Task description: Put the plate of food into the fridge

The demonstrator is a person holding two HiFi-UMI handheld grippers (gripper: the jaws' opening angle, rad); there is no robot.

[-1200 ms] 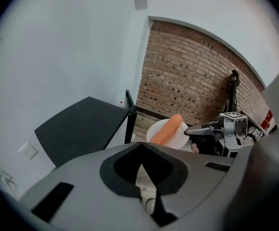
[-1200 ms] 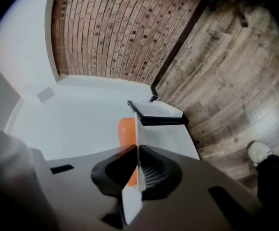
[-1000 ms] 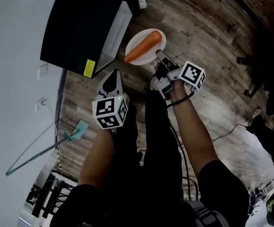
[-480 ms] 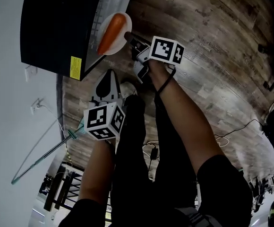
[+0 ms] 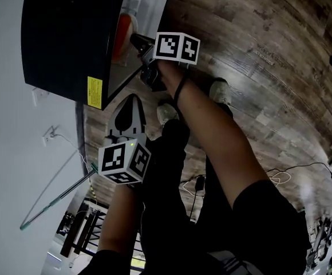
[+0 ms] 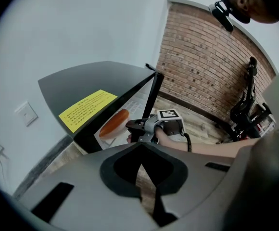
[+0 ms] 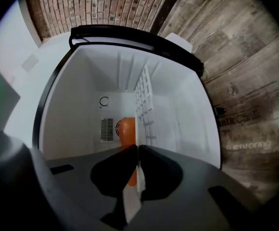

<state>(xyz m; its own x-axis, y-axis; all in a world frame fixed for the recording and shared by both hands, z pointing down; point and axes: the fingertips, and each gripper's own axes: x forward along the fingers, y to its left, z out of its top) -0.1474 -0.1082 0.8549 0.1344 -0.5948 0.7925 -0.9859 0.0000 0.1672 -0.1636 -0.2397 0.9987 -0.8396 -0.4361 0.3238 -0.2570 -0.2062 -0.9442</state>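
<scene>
Right gripper view, jaws: the right gripper (image 7: 137,150) is clamped on the rim of the white plate (image 7: 132,201). The plate shows edge-on as a thin pale strip between the two dark jaws.
Food: an orange carrot (image 7: 126,131) lies on the plate just past the jaw tips.
Plate position: it is inside the mouth of the fridge (image 7: 77,105), with white inner walls on every side. Whether it rests on anything cannot be told.
Fridge interior: a white wire rack (image 7: 144,100) stands in line with the plate's edge. A small vent grille (image 7: 107,128) sits on the back wall just beside the carrot.
Head view, right arm: the arm is stretched forward, and its marker cube (image 5: 177,46) is right at the fridge's open front. The carrot there is half hidden under the fridge's black top.
Fridge outside: the shell is black, with a yellow label (image 5: 94,92) on the top near the front corner.
Left gripper: the left gripper (image 6: 141,164) has its jaws pressed together with nothing between them. It is held back by the person's legs, pointing toward the fridge and apart from the plate.
Left gripper view: it shows the carrot on the plate and the right gripper at the fridge opening.
Surroundings: there is a wood-plank floor (image 5: 257,56), a brick wall (image 6: 202,66) behind, and a socket (image 5: 50,134) on the pale wall beside the fridge.
</scene>
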